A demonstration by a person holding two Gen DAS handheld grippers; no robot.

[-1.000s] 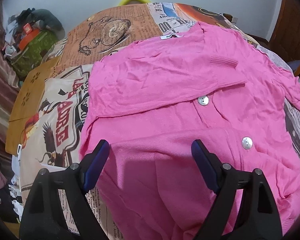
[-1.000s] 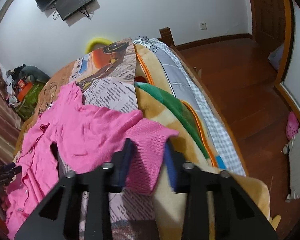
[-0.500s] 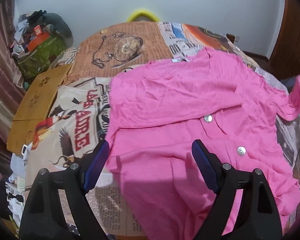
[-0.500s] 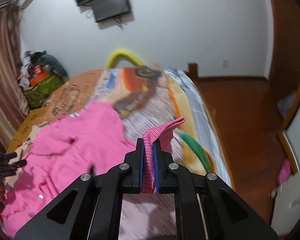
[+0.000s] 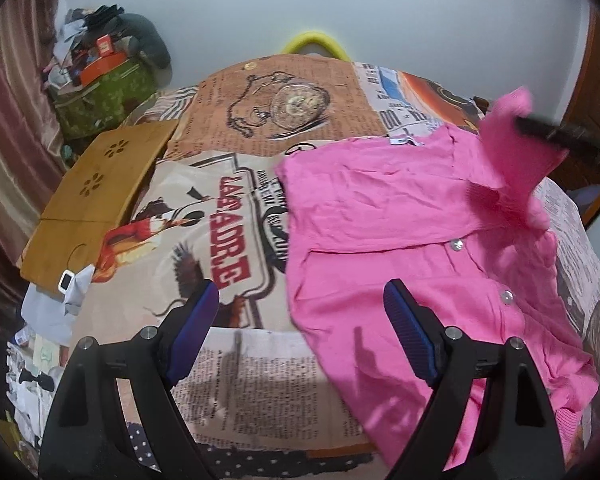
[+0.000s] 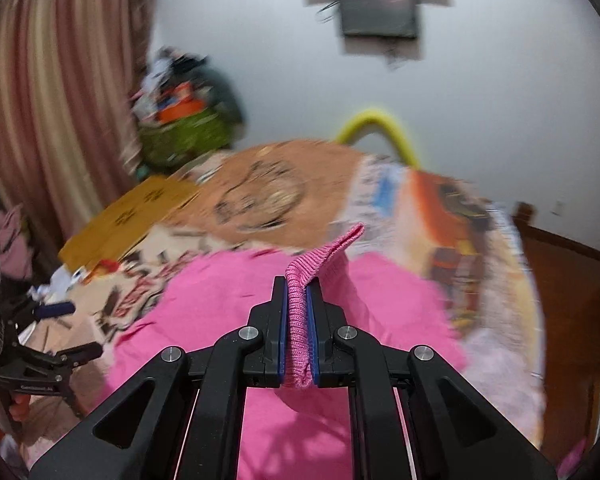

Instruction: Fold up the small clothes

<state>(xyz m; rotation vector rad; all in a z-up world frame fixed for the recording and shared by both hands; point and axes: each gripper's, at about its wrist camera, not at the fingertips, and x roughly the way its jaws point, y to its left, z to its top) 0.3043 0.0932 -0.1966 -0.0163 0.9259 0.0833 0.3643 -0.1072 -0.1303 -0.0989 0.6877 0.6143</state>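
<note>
A pink buttoned cardigan (image 5: 400,232) lies spread on the printed bedspread (image 5: 228,216), its left sleeve folded across the chest. My right gripper (image 6: 296,292) is shut on the ribbed cuff (image 6: 320,256) of the right sleeve and holds it up over the cardigan's body (image 6: 220,304). In the left wrist view that lifted sleeve (image 5: 512,140) hangs at the upper right, with the right gripper's dark fingers (image 5: 556,136) on it. My left gripper (image 5: 300,312) stands open above the cardigan's left edge, nothing between its blue pads (image 5: 404,328).
A wooden lap tray (image 5: 96,192) lies on the bed's left side. A heap of bags and clutter (image 5: 100,76) stands against the far wall by a striped curtain (image 6: 52,112). A yellow hoop (image 5: 312,40) sits behind the bed. Wooden floor (image 6: 572,280) lies to the right.
The right gripper closed on the sleeve cuff, lifted it and swung it left over the cardigan. The left gripper drew back and up, staying open, so the cardigan now sits further right.
</note>
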